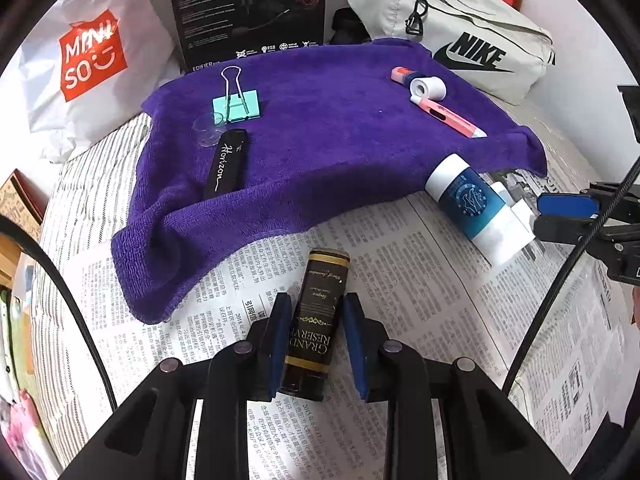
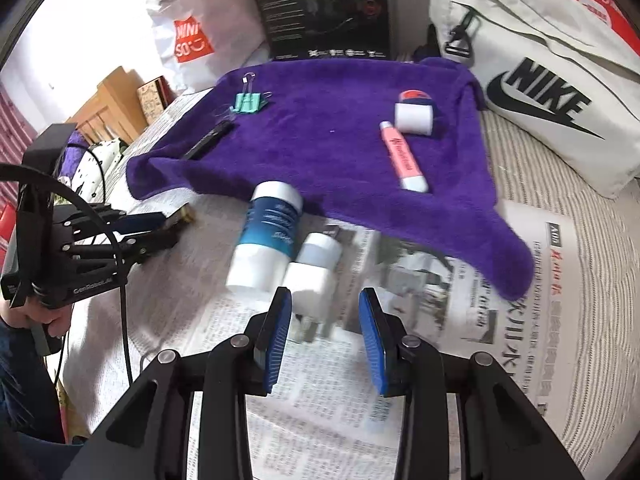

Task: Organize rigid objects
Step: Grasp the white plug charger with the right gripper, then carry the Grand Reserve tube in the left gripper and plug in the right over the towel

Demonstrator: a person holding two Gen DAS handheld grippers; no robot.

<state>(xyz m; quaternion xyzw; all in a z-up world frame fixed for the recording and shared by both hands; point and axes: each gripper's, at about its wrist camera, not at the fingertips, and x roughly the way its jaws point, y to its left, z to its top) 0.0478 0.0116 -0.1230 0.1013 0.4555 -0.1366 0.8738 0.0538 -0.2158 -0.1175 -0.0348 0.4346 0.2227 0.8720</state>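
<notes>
Bottle: dark bottle lies on newspaper just before purple towel, long axis pointing away along the fingers
Left gripper: left gripper pinches this bottle between both pads
Right gripper: right gripper spread, nothing held; small white bottle lies just ahead, nearer its left finger
Neighbour: blue-white bottle touches the small one
On towel: binder clip, black case, pink pen
Way: towel edge rises ahead of the dark bottle
</notes>
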